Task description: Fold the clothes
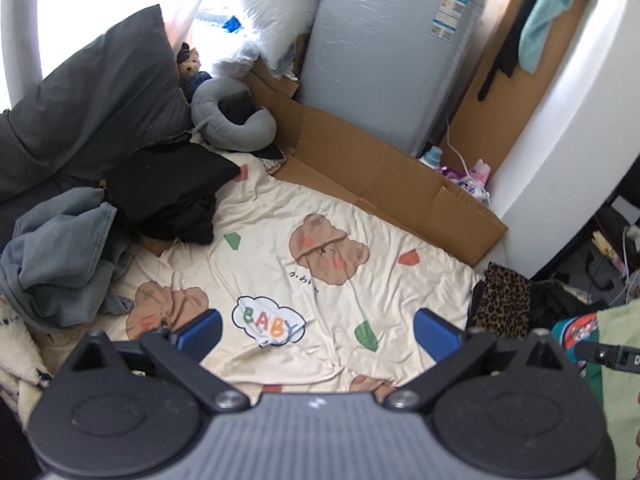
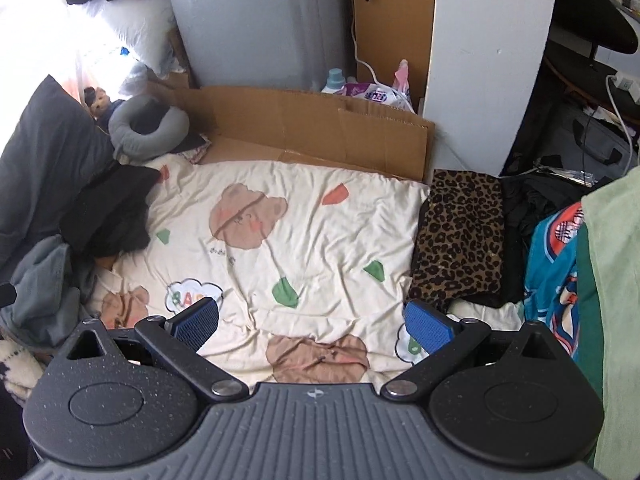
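Left gripper (image 1: 316, 330) jaws wide apart, empty, above cream bear-print sheet (image 1: 280, 248); right gripper (image 2: 312, 322) jaws likewise spread, empty; leopard-print garment (image 2: 460, 236) at sheet's right edge; denim pile (image 1: 60, 260) and black garment (image 1: 172, 192) at left.

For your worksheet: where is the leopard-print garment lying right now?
In the right wrist view, the leopard-print garment lies at the right edge of the bear-print sheet, beside dark clothes.
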Available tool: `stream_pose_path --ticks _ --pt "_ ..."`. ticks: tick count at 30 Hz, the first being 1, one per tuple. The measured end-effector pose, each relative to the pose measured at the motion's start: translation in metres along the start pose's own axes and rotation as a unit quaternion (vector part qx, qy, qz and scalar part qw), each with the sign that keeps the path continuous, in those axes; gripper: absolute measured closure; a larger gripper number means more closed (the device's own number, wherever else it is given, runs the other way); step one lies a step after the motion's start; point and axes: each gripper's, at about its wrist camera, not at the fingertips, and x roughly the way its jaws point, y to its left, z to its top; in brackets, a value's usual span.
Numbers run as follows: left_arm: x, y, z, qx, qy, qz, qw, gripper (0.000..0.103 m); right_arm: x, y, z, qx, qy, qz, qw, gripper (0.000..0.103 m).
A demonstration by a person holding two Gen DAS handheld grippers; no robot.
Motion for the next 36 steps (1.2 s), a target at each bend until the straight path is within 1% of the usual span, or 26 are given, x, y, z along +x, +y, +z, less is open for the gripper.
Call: stream_pose_path --ticks 5,10,18,22,25,29,32,36 --pt "0.004 -0.011 -0.016 0.009 0.005 0.005 0.9999 0.0 0.001 0.017 -0.012 -0.012 0.003 0.006 1.0 0.001" --pt "0.01 -0.019 -0.033 0.017 0.011 0.018 0.9996 0.0 0.0 0.03 -0.017 -0.024 -0.001 0.018 1.0 0.001" --pt "0.023 -0.028 -0.053 0.027 0.027 0.032 0.9987 0.0 0.016 0.042 -0.036 -0.047 0.026 0.025 0.998 0.001" --pt "0.026 -0.028 -0.055 0.023 0.019 0.044 0.9986 0.0 0.021 0.044 -0.046 -0.054 0.034 0.031 0.997 0.001" --pt "0.03 -0.03 -0.056 0.03 0.023 0.053 0.9979 0.0 0.019 0.043 -0.047 -0.058 0.025 0.044 0.997 0.001" --pt "0.034 -0.034 -0.057 0.037 0.019 0.062 0.9972 0.0 0.024 0.042 -0.05 -0.064 0.03 0.063 0.995 0.001" --pt "0.037 -0.038 -0.056 0.048 0.019 0.069 0.9963 0.0 0.029 0.042 -0.05 -0.068 0.043 0.062 0.995 0.001" --pt "0.038 -0.041 -0.057 0.052 0.017 0.074 0.9958 0.0 0.032 0.038 -0.049 -0.06 0.048 0.067 0.995 0.001"
